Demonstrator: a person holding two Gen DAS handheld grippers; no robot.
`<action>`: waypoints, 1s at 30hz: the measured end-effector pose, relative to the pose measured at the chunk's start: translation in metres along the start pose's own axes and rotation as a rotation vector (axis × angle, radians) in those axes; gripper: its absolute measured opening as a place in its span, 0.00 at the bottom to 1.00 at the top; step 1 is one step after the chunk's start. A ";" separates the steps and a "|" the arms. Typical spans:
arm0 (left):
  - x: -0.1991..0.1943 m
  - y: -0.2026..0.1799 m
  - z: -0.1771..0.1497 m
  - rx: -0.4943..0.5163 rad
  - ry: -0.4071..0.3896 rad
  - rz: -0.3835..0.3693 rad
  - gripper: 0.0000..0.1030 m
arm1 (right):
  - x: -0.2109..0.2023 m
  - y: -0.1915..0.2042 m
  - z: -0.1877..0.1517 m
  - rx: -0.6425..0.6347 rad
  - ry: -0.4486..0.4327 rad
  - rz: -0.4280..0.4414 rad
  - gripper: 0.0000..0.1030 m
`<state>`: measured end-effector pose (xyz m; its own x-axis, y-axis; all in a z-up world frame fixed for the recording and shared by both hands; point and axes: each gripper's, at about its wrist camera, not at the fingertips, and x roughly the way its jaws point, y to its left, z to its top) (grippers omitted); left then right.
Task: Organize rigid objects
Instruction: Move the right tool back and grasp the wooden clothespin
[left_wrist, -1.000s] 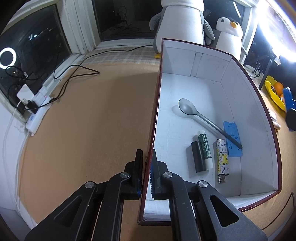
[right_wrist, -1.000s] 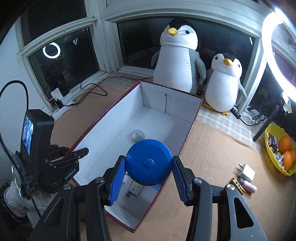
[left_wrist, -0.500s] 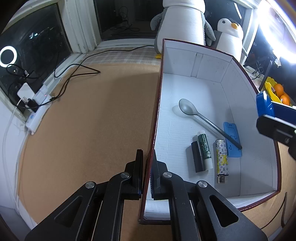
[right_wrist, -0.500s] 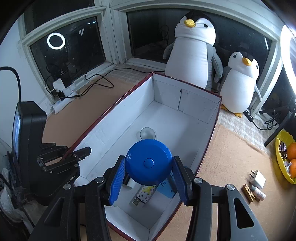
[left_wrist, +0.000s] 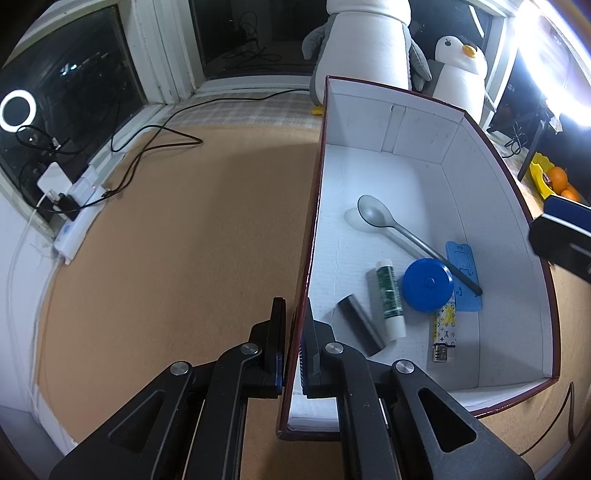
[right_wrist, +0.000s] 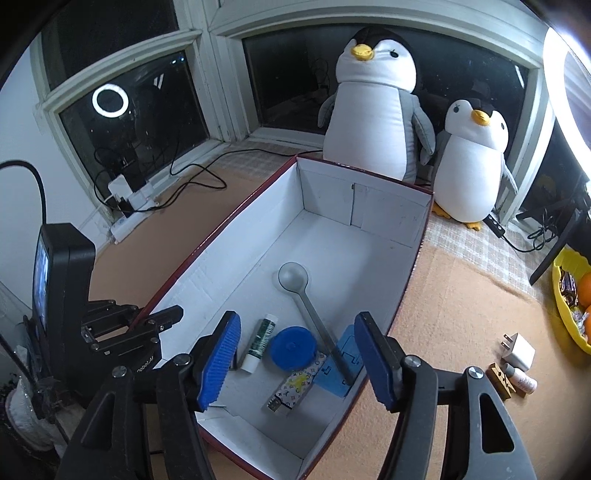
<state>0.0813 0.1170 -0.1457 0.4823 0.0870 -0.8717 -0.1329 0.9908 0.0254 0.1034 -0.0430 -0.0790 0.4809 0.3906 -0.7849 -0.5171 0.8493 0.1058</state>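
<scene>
A dark red box with a white inside (left_wrist: 491, 206) (right_wrist: 373, 206) stands on the tan mat. In it lie a grey spoon (left_wrist: 373, 216) (right_wrist: 293, 277), a blue round disc (left_wrist: 428, 284) (right_wrist: 291, 349), a green-and-white tube (left_wrist: 388, 295) (right_wrist: 260, 341), a black bar (left_wrist: 360, 325), a patterned lighter (left_wrist: 445, 328) (right_wrist: 295, 387) and a blue flat card (left_wrist: 463, 275) (right_wrist: 340, 365). My left gripper (left_wrist: 293, 345) is shut on the box's left wall. My right gripper (right_wrist: 301, 360) is open and empty above the box's near end, over the disc.
Two plush penguins (right_wrist: 373, 107) (right_wrist: 472, 158) stand behind the box. A white plug adapter (right_wrist: 519, 350), a small bottle (right_wrist: 522, 380) and a wooden clip (right_wrist: 498, 380) lie right of the box. A yellow bowl of oranges (right_wrist: 572, 306) is far right. Cables and a power strip (left_wrist: 74, 229) lie left.
My right gripper opened and let go of the blue disc, which now lies in the box between the tube and the spoon handle. The black bar has shifted. My left gripper has stayed put.
</scene>
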 end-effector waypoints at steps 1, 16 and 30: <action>-0.001 0.000 -0.001 0.001 0.000 0.001 0.05 | -0.002 -0.002 0.000 0.007 -0.006 0.000 0.60; -0.010 -0.003 -0.005 -0.003 0.011 0.030 0.05 | -0.063 -0.088 -0.040 0.080 -0.104 -0.060 0.73; -0.012 -0.007 -0.004 -0.005 0.026 0.056 0.06 | -0.070 -0.178 -0.075 0.147 -0.008 -0.152 0.73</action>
<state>0.0725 0.1090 -0.1375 0.4513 0.1392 -0.8814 -0.1635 0.9839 0.0717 0.1080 -0.2482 -0.0885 0.5515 0.2560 -0.7939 -0.3295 0.9412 0.0746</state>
